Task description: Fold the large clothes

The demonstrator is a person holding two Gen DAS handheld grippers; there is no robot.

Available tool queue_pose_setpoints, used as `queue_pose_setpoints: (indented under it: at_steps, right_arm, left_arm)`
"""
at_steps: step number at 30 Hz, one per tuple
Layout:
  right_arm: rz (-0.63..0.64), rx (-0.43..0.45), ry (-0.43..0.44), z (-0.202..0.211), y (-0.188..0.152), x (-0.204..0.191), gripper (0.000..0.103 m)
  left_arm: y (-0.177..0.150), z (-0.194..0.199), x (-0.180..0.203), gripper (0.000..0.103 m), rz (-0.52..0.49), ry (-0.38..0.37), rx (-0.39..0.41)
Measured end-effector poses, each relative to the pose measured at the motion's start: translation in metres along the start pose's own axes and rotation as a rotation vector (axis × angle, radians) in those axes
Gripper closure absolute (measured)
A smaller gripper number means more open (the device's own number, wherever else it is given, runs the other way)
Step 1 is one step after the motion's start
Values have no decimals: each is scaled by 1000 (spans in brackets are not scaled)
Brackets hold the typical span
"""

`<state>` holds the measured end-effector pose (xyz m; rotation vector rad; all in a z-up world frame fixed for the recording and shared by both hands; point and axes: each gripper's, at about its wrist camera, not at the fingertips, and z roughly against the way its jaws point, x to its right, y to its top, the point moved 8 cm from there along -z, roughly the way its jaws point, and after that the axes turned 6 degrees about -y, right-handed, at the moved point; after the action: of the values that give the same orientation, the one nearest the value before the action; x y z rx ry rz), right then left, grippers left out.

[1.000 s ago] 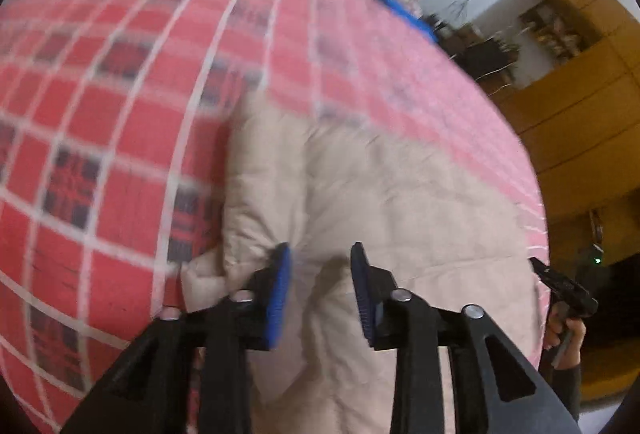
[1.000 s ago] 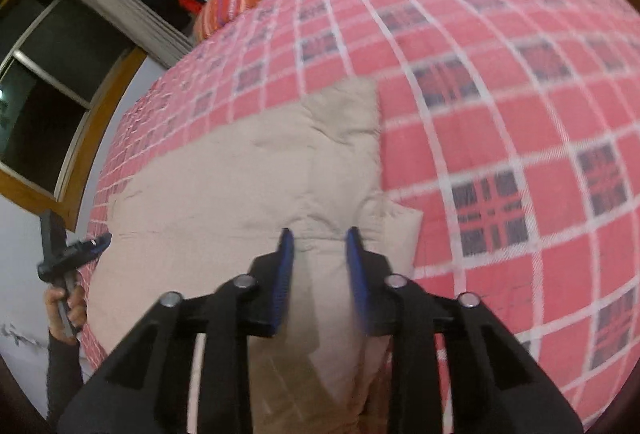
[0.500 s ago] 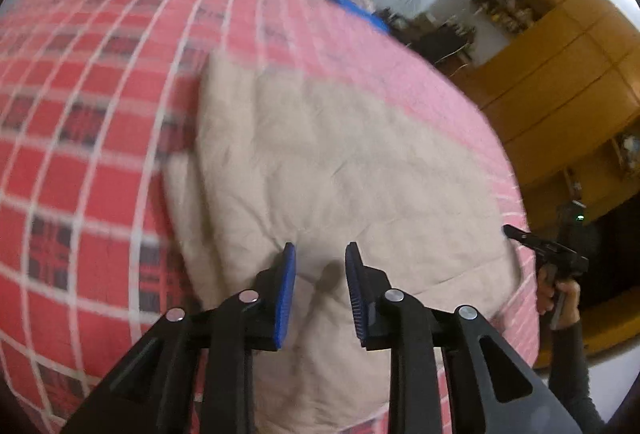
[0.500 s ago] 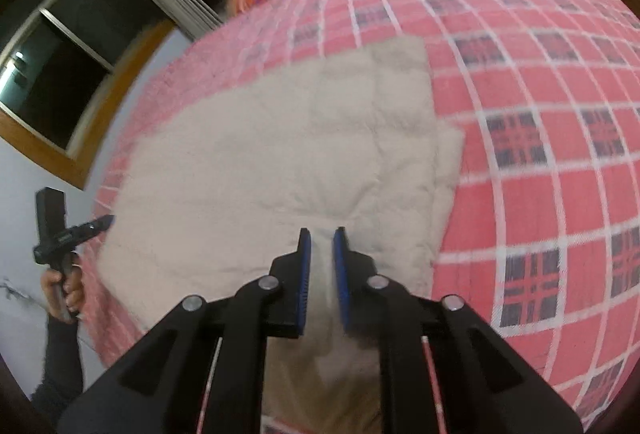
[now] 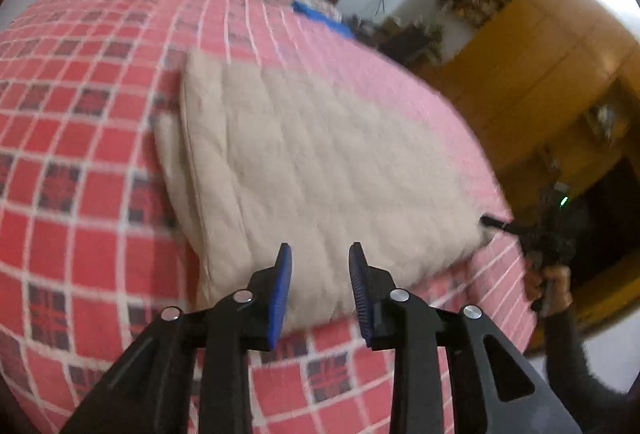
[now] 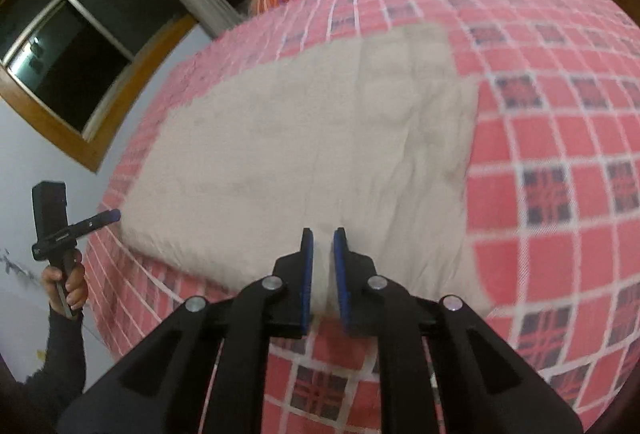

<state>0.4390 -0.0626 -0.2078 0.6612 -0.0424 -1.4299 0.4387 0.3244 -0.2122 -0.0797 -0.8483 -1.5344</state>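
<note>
Both grippers hover clear of the folded beige garment (image 5: 320, 170) — left gripper (image 5: 320, 288) apart, right gripper (image 6: 322, 270) nearly together on nothing — likely positioned for regrasping.

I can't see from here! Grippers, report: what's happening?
Left gripper open, right gripper nearly shut, both empty. Beige garment folded flat on bed. Nothing blocking.

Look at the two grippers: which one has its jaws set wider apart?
The left gripper. A wide gap shows beige cloth between its blue pads, which grip nothing. The right gripper has its pads nearly together, with only a narrow slit between them.
</note>
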Motion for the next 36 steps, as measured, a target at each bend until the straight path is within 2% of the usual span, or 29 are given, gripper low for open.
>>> queue_pose_setpoints:
  at_steps: [3,5,7,9,11,13,16,17,19,20,21,23,26,28,31,36]
  right_arm:
    - [-9,-35,-46,-28,-4,8,99]
    - [-20,-37,-49,-27,-1,6,97]
    - [9,9,-50,-6,1,-8,92]
    - [29,42,-56,9,2,-13,92]
    - [15,55,-77,13,-2,-5,92]
    - [-17,13,-107,-3,-11,9,95]
    - [-14,-7,-145,-17,-20,14,97]
    - [-1,2,-161,-13,-19,10,93]
    - [46,47,-190,2,-15,-9,84]
    - [74,68,-209,9,-14,-19,78]
    - [108,87,-235,15,-17,-25,74]
    - [200,128,-301,24,-19,-52,51]
    - [381,171,-395,27,-35,-95,32]
    - [478,185,-429,24,-47,-119,28]
    - [604,183,-458,7,-63,-157,26]
    - [766,210,-502,-23,-89,-204,21]
  left_arm:
    - [-8,-20,-16,83,46,6,-24]
    - [-9,-21,-18,83,69,-10,-25]
    - [-4,-7,-10,77,64,-35,-5]
    - [-6,10,-1,62,42,-62,21]
    - [-11,15,0,54,25,-50,18]
    - [-15,4,-13,52,38,-32,-12]
    - [-21,-4,-23,53,74,-61,-37]
    - [-19,3,-20,52,79,-78,-33]
    - [-11,19,-20,45,94,-131,-10]
    - [-6,30,-24,34,99,-131,10]
    - [-1,40,-33,25,103,-99,33]
    - [5,53,-56,22,135,-63,42]
    - [13,55,-88,22,244,-114,12]
    - [20,54,-106,22,296,-135,3]
    - [28,46,-115,22,344,-178,-10]
    - [52,22,-125,21,381,-228,-39]
